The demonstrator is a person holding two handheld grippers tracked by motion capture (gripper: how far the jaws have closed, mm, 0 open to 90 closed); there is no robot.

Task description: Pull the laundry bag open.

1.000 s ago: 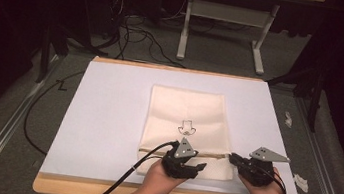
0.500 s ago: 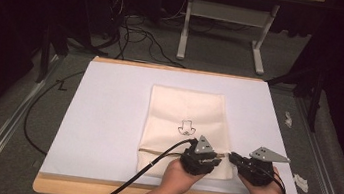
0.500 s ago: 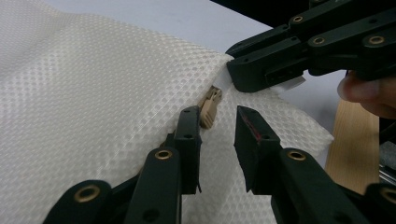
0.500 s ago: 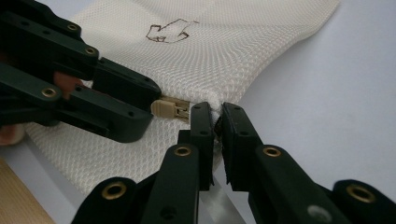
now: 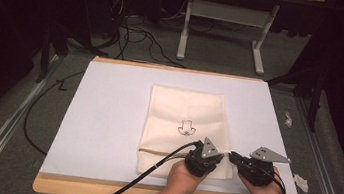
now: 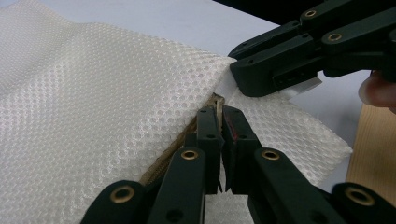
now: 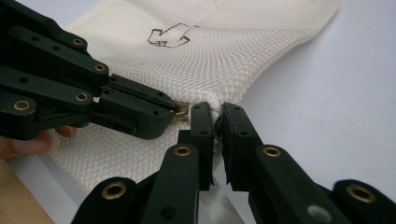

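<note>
While R tongs [image 5: 233,157] pinch mesh bag [image 5: 185,114] edge, L tongs [image 5: 220,156] just closed on its zipper [image 6: 215,101] alongside

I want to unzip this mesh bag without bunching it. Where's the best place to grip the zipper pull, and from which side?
Grip the small metal zipper pull at the right end of the tan zipper, coming in low from the table's near edge along the zipper line. The mesh bag lies flat, so only the pull stands up enough to pinch. The left gripper has just closed there; the right gripper pins the bag's edge beside it.
</note>
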